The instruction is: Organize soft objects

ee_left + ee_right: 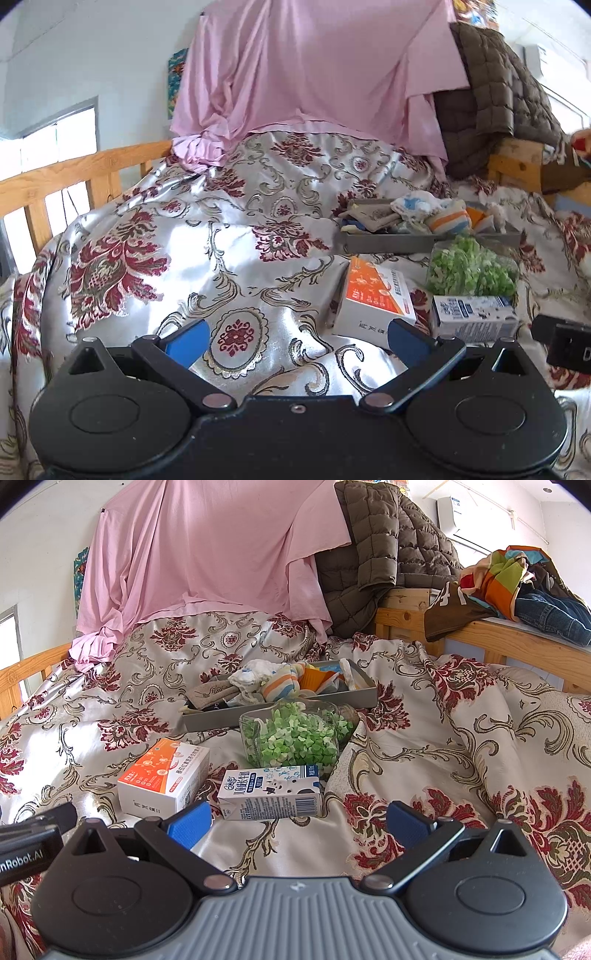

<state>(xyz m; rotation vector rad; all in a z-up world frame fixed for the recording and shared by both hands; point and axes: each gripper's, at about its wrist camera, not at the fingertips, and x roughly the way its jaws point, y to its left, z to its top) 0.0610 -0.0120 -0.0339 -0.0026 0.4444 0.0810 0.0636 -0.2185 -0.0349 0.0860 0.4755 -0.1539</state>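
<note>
A grey tray (221, 719) lies on the floral bedspread and holds several soft things: a white-and-blue cloth (251, 677), a striped sock (280, 690), grey cloth (210, 694) and orange fabric (317, 681). The tray also shows in the left wrist view (388, 246), right of centre. My left gripper (297, 338) is open and empty above the bedspread, left of the boxes. My right gripper (299, 821) is open and empty, just in front of the milk carton (269, 794).
An orange-and-white box (166, 779), a milk carton and a clear jar of green pieces (295, 738) lie in front of the tray. A pink sheet (207, 554) and a brown quilted jacket (380, 554) hang behind. Clothes (517, 587) lie on the wooden rail at right.
</note>
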